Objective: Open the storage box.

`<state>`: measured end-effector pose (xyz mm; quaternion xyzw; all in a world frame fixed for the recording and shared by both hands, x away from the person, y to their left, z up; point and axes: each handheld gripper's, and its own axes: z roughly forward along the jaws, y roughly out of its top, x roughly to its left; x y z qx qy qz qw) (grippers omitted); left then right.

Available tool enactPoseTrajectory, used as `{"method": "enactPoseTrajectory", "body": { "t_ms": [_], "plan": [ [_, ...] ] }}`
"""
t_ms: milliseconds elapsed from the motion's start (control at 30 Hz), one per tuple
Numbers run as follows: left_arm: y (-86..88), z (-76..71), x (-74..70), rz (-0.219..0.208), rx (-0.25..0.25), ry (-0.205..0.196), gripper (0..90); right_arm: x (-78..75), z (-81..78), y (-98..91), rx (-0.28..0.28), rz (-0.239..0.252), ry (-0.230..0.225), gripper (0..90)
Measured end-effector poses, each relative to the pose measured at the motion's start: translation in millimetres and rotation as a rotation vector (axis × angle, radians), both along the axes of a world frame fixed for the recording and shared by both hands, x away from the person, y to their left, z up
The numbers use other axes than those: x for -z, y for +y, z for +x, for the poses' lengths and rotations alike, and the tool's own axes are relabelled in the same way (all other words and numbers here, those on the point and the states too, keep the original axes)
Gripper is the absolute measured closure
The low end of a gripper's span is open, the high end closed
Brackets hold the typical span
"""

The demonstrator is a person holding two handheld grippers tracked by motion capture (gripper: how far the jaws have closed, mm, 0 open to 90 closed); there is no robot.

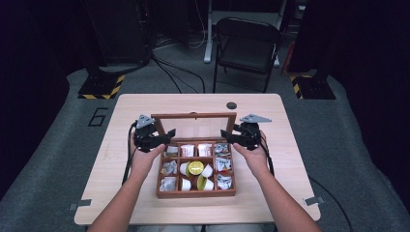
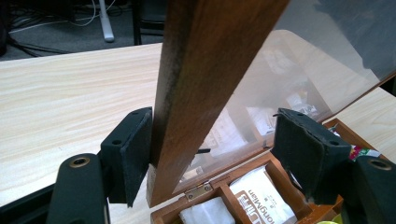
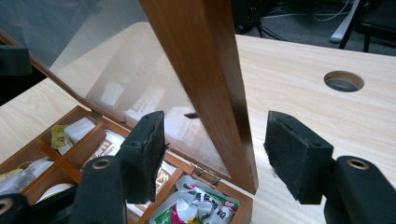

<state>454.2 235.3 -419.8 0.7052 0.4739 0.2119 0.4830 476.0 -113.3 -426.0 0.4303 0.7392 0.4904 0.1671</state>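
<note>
Pale wood table (image 1: 270, 188) stands on grey carpet, with a dark folding chair (image 1: 246, 46) and cables behind it. At its middle sits a wooden box (image 1: 196, 192) with divided compartments holding sachets and small cups (image 1: 196, 167); its printing is too small to read from above. The glass-paned lid (image 1: 193, 116) stands raised, nearly upright.

The left gripper (image 1: 167, 137) has its jaws half open around the lid's left frame edge; in the left gripper view one pad (image 2: 137, 149) lies against the wood, the other stands clear beyond the glass.

The right gripper (image 1: 227, 136) straddles the right frame edge (image 3: 219, 88), jaws half open, neither pad touching. Reflections in the glass blur what lies behind.
</note>
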Motion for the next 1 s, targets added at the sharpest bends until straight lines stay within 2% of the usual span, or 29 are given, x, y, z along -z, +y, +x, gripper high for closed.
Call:
{"method": "enactPoseTrajectory", "body": {
  "t_ms": [233,467,667,1000],
  "plan": [
    [-0.3,1.4,1.2,0.005,-0.001,-0.002,29.4,4.8,2.8,0.6,-0.006,-0.001,0.015,37.8],
    [0.3,3.7,3.3,0.001,-0.005,0.017,29.4,10.8,4.2,2.7,-0.001,-0.018,0.028,39.4],
    [-0.7,4.8,4.9,0.01,-0.006,0.019,29.5,12.8,4.8,3.9,-0.001,-0.047,0.019,44.8],
    [-1.5,4.8,6.9,0.019,-0.009,0.02,29.4,14.4,6.2,7.1,0.007,-0.054,0.017,46.5]
  ]
}}
